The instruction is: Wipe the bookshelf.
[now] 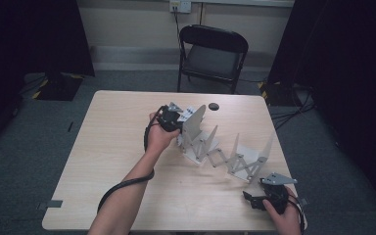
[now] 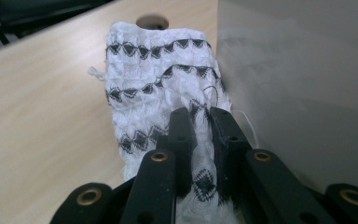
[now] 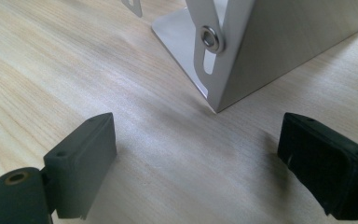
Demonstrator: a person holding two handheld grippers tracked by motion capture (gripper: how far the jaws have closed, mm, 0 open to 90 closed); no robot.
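A white cloth with black zigzag bands (image 2: 161, 84) lies beside a tall metal plate of the expandable rack (image 1: 225, 149) in the middle of the table. My left gripper (image 2: 200, 114) is shut on the near end of that cloth, which bunches between its black jaws. In the high view the left gripper (image 1: 174, 117) sits at the rack's far-left plate, with the cloth (image 1: 188, 112) just beyond it. My right gripper (image 3: 198, 149) stands open above bare tabletop, a little short of the rack's end plate (image 3: 265, 51). From above, the right gripper (image 1: 264, 196) rests near the table's front right corner.
The wooden table (image 1: 112, 147) has a round cable hole (image 1: 214, 106) behind the rack. A black folding chair (image 1: 210, 56) stands beyond the far edge. Black curtains flank the room on both sides.
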